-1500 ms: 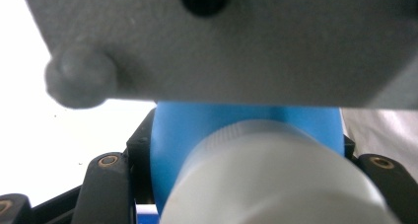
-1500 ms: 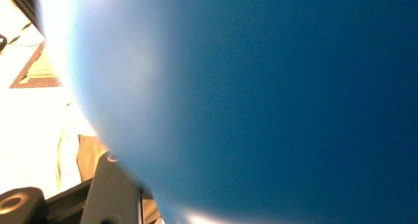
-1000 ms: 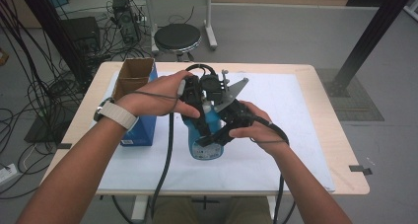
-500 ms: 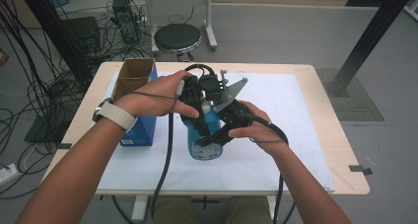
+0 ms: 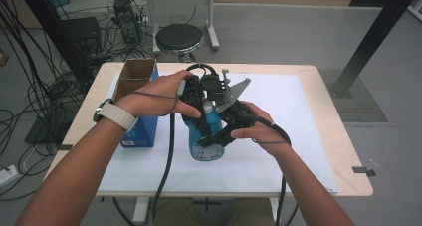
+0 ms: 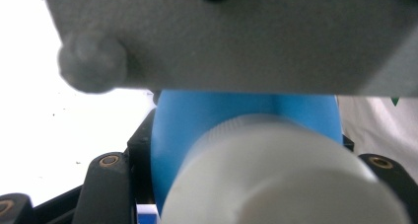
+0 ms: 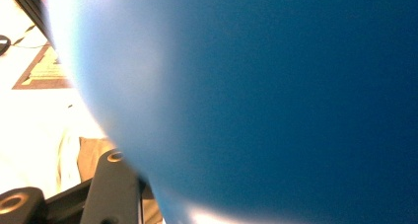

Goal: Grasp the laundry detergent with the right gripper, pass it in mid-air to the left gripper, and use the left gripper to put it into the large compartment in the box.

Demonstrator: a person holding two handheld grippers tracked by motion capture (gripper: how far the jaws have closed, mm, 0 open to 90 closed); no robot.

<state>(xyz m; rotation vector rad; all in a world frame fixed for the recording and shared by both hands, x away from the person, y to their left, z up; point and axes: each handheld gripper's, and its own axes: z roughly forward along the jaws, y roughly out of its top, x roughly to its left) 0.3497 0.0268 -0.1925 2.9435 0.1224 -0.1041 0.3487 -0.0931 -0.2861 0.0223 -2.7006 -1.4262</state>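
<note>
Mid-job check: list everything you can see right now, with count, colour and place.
bottle: 1, blue with white cap, upright at table centre, between both claws
carton: 1, blue, brown open top, table's left
sheet: 1, white, covering the table
table: 1, light wood
stool: 1, black, beyond the table
left claw: 1, black, shut around the bottle's neck
right claw: 1, black, shut on the bottle's body
</note>
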